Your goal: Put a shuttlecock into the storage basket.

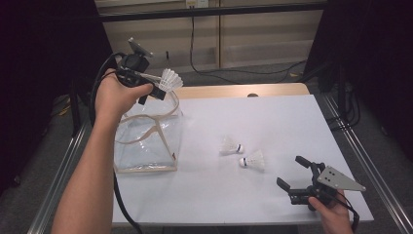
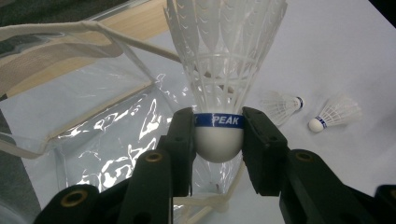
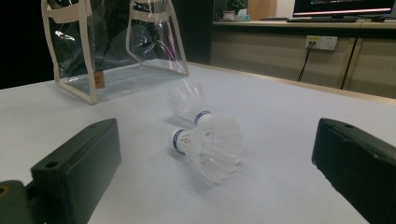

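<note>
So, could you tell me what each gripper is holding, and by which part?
The left gripper clamps a shuttlecock by its white cork base. The right gripper is open and holds nothing.

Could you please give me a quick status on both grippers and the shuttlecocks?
Left gripper shut on white plastic shuttlecock, above clear plastic bag. Right gripper open. Two white shuttlecocks on table. Nothing in the way.

A white table top (image 1: 272, 146) sits on a wooden board (image 1: 234, 90), whose edge shows along the far side. Metal rails (image 1: 363, 161) flank the table. The floor (image 1: 253, 73) is grey carpet, with a black cable (image 1: 195, 53) crossing it. Beige wall panels (image 1: 263, 34) stand behind. A wall socket (image 3: 320, 42) and a monitor (image 3: 343, 7) on a desk (image 3: 299, 23) appear in the right gripper view. Dark curtains (image 1: 44, 58) close off both sides.
</note>
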Demonstrator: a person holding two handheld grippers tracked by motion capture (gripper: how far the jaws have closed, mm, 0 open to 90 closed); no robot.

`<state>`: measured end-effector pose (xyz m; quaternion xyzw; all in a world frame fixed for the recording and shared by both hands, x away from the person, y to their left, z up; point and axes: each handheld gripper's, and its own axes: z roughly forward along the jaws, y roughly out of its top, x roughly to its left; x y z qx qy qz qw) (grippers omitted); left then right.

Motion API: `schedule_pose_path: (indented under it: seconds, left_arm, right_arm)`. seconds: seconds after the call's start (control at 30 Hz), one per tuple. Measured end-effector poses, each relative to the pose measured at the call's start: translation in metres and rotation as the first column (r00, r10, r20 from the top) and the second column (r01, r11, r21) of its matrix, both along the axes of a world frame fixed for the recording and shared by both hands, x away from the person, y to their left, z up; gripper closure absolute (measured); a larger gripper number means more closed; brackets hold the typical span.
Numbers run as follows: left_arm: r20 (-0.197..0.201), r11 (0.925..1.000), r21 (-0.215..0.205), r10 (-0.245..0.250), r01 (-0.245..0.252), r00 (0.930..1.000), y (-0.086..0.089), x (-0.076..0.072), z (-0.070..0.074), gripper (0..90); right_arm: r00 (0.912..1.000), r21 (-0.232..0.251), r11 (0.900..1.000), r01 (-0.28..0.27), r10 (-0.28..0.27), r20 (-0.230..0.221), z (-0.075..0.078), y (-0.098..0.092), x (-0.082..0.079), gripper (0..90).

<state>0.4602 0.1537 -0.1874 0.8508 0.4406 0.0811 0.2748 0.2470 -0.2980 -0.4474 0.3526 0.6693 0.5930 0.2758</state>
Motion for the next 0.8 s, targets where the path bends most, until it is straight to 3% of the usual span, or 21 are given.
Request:
schedule_pose_path:
  seconds: [0.57,0.8]
  left_arm:
    - [0.005,0.9994,0.018,0.028,-0.028,0.9996,0.007,0.004,-0.004,65.7]
    - [0.002,0.9989,0.003,0.047,-0.047,0.9989,0.014,0.005,-0.006,65.6]
  right_arm:
    - [1.0000,-0.001,1.000,0.000,0.000,0.002,0.000,0.000,0.000,0.7]
    - [1.0000,0.001,1.000,0.001,-0.001,0.001,0.000,0.000,0.000,0.7]
